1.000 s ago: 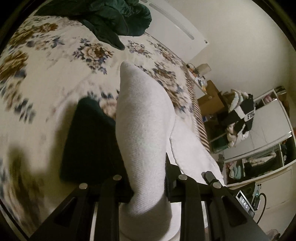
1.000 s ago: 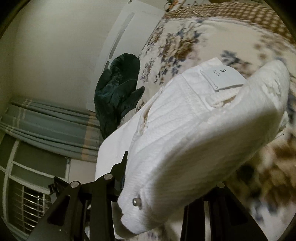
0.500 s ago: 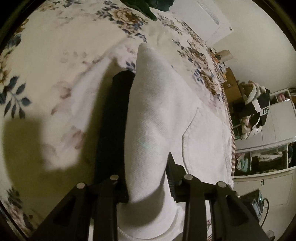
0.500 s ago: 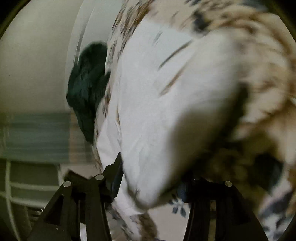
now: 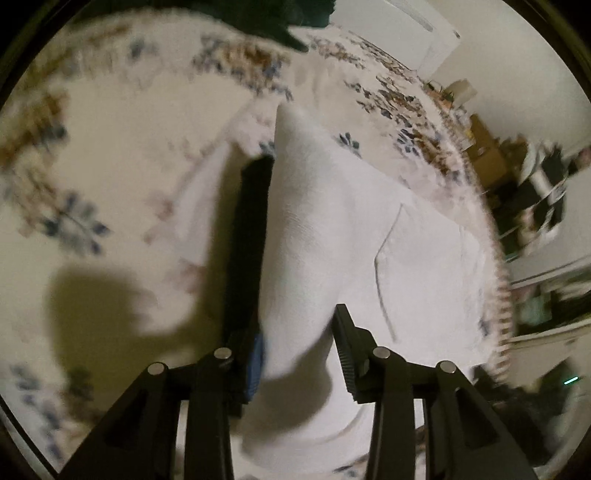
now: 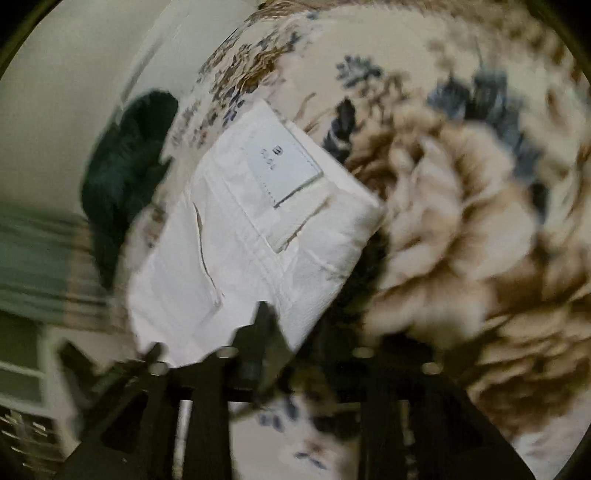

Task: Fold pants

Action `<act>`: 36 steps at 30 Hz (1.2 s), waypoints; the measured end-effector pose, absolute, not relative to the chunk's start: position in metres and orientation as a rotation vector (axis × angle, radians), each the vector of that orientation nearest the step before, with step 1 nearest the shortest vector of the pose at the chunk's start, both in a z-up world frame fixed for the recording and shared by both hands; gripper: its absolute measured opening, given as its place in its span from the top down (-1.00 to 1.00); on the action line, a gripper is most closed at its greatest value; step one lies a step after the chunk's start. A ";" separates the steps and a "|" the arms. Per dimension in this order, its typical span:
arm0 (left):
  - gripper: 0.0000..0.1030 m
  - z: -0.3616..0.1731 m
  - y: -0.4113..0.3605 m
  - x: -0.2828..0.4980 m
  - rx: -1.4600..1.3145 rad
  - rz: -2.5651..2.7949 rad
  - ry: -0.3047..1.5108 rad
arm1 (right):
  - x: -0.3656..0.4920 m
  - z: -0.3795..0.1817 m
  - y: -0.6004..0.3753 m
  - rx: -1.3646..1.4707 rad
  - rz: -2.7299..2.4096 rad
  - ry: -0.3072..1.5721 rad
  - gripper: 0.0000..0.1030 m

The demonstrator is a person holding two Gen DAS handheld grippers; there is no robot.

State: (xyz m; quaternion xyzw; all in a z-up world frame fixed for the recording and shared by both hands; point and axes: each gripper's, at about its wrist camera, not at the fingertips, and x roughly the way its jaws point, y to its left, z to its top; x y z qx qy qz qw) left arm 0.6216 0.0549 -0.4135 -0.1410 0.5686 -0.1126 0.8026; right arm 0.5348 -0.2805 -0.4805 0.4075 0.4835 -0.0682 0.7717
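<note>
White pants (image 5: 351,229) lie folded on the floral bedspread (image 5: 92,147). One raised fold of them runs between the fingers of my left gripper (image 5: 299,240). Its jaws are opening and the pads no longer pinch the cloth. In the right wrist view the pants (image 6: 240,240) lie flat, with the waist label (image 6: 284,170) facing up. My right gripper (image 6: 317,332) is blurred and hangs just off their near edge. Its left finger overlaps the cloth. Its jaws are closing, with only shadow and bedspread between them.
A dark green garment (image 6: 125,166) is heaped at the head of the bed, and its edge (image 5: 288,18) also shows in the left wrist view. A wooden cabinet (image 5: 491,162) and cluttered shelves stand past the bed's far side. Striped curtains (image 6: 33,258) hang at the left.
Both grippers have come down to the bed. The pants that hung draped over the right gripper now lie flat, out of its jaws. The left jaws stand wider around their fold.
</note>
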 end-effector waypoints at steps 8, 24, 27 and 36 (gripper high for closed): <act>-0.68 -0.343 0.030 0.565 -0.057 -0.115 1.127 | 0.532 -0.379 -0.248 0.341 -0.212 1.079 -0.91; -0.74 -0.156 0.017 0.424 -0.008 -0.031 0.928 | 0.388 -0.162 -0.213 0.110 -0.201 0.908 -0.98; -0.74 -0.127 0.015 0.395 -0.008 -0.021 0.899 | 0.352 -0.122 -0.210 0.107 -0.171 0.877 -0.98; -0.74 -0.037 0.012 0.294 -0.006 0.013 0.820 | 0.241 -0.002 -0.203 0.084 -0.103 0.753 -0.98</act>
